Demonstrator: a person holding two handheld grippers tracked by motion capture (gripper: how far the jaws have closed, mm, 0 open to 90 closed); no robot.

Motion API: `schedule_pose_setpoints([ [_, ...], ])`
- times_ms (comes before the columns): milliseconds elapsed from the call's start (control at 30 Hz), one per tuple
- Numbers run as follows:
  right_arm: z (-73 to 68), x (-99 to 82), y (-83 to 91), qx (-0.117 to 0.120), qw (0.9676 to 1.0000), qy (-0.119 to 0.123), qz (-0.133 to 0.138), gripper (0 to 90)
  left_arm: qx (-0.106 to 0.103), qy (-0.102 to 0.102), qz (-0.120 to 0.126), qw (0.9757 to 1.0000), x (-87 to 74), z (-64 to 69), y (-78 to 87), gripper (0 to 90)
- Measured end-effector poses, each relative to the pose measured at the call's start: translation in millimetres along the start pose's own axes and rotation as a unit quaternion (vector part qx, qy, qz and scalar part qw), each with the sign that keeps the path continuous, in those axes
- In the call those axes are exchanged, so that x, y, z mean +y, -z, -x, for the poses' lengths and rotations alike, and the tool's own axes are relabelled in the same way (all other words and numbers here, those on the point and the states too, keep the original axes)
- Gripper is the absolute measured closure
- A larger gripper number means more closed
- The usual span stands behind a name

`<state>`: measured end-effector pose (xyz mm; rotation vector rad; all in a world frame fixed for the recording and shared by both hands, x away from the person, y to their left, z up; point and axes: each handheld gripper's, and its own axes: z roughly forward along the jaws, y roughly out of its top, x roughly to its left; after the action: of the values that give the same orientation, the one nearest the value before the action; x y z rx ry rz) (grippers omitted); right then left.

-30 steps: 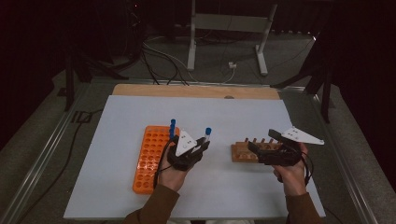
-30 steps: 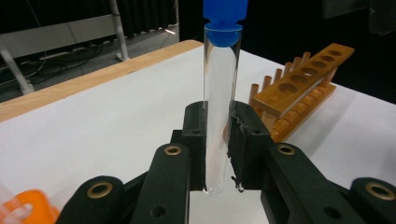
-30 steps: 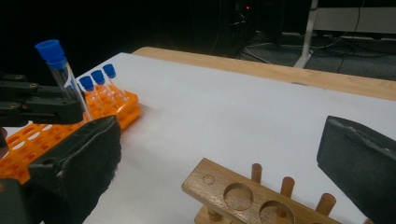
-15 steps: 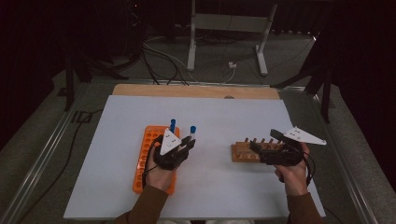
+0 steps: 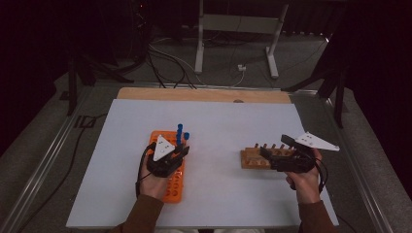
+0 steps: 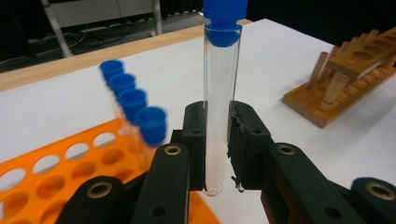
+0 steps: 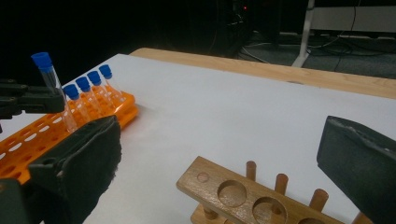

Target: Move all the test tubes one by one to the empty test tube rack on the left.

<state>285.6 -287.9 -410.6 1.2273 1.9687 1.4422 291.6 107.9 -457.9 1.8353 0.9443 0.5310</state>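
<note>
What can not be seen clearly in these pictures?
- The held tube: the top of its blue cap is cut off by the upper edge of the left gripper view.
- The capped tubes in the orange rack: blurred in the left gripper view, so their contents are unclear.
- The wooden rack: the lower edge of the right gripper view cuts it off, so its hole count is unclear.

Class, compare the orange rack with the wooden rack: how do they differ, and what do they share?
The orange rack is bright plastic with many holes; the wooden rack is brown, with fewer holes and pegs. The orange rack holds blue-capped tubes; the wooden rack's visible holes are empty. Both rest on the white table.
</note>
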Motion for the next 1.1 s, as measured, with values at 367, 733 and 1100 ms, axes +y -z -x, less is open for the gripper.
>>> schedule_pose_setpoints([
  [367,0.0,-0.1,0.7,0.0,1.0,0.0,0.0,0.0,0.02,-0.005,-0.016,0.9997,-9.0,-8.7,1.6,78.3],
  [733,-0.2,-0.2,0.8,0.001,1.0,0.001,0.0,0.0,0.017,0.001,-0.074,0.9971,-16.5,-13.0,-2.7,78.2],
  [1100,-0.4,-0.3,1.2,0.003,1.0,0.003,0.0,0.0,0.023,-0.004,-0.122,0.9923,-15.8,-11.3,-9.1,78.5],
])
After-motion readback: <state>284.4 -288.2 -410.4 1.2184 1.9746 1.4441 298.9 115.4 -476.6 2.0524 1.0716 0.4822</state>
